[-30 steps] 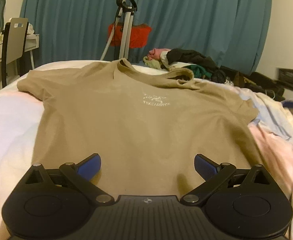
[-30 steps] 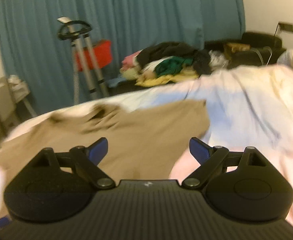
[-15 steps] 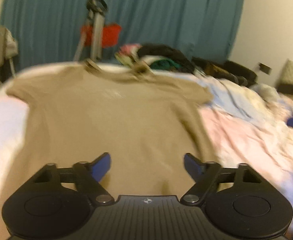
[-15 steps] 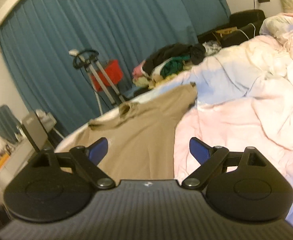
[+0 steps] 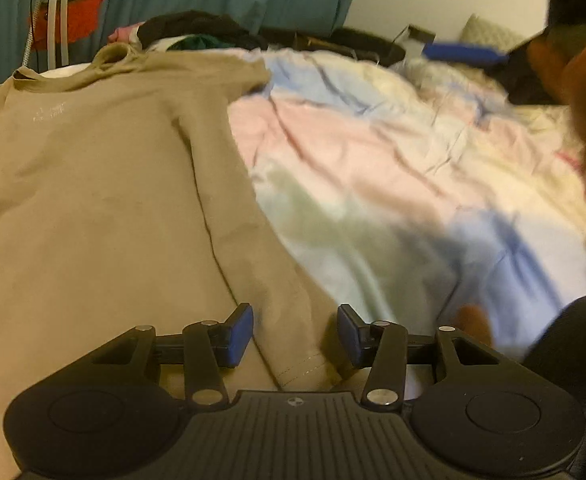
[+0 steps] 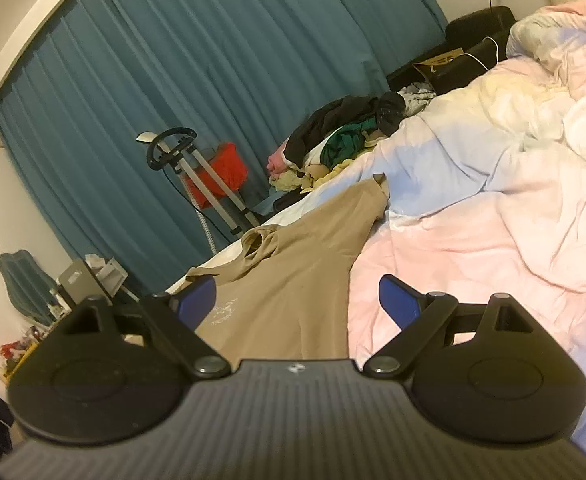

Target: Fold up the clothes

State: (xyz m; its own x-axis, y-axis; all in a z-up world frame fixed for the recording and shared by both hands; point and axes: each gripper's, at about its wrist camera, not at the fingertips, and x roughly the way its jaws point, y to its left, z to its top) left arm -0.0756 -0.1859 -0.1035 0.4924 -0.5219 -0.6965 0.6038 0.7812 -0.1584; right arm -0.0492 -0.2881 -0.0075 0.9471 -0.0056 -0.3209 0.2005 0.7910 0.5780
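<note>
One shirt (image 5: 93,200), two grippers, jaws apart over it

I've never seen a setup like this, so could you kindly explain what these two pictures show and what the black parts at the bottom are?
No robot here: a person holds a two-finger gripper in each hand, each with a fisheye camera looking along its blue fingers. One picture is from the left gripper, one from the right gripper. A tan T-shirt lies flat on a bed with a pastel duvet. The left gripper is open around the shirt's bottom corner; the right one is open in the air. Neither holds anything. Behind are a clothes pile and a curtain.
</note>
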